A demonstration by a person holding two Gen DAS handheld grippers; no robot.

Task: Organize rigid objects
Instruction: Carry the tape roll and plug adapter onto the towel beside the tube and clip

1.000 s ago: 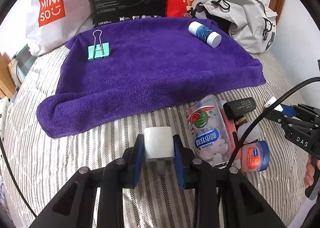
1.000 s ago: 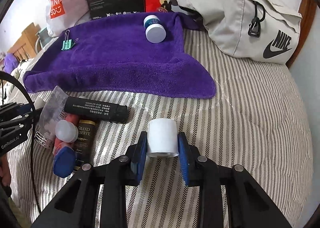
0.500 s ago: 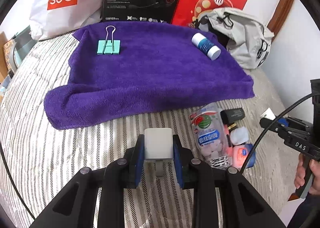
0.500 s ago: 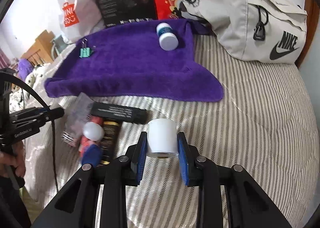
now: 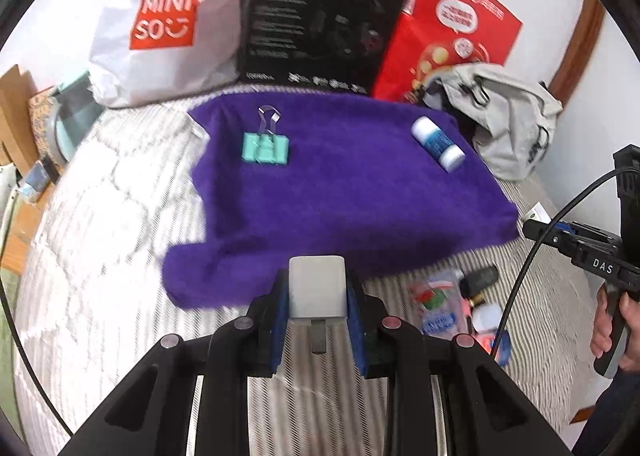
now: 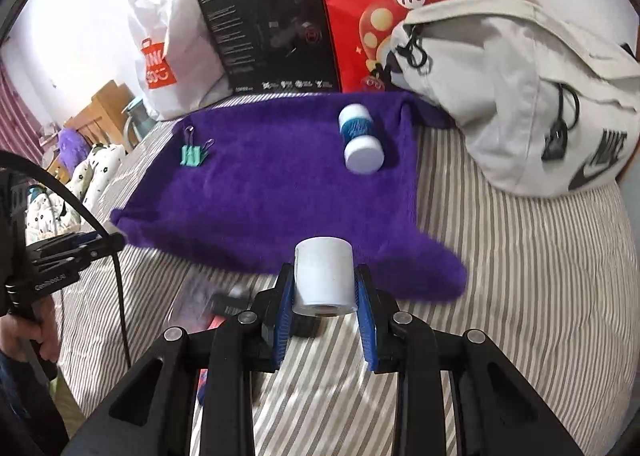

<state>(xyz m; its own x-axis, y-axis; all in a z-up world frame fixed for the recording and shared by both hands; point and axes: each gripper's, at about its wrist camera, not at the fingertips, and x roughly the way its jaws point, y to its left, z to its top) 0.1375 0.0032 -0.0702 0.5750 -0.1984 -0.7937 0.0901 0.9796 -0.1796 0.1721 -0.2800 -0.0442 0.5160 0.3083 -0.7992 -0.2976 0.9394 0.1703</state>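
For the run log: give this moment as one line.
left gripper: shut on white charger | right gripper: shut on paper roll

A bed (image 6: pixel 540 276) with a grey-and-white striped cover fills the room's middle. Behind it a white wall (image 5: pixel 600 68) carries a brown wooden strip (image 5: pixel 576 40) (perhaps a door frame, hard to tell). At the left stands wooden furniture (image 6: pixel 100 108), with a striped red curtain (image 6: pixel 16 112) beyond. Soft, even light falls across everything.
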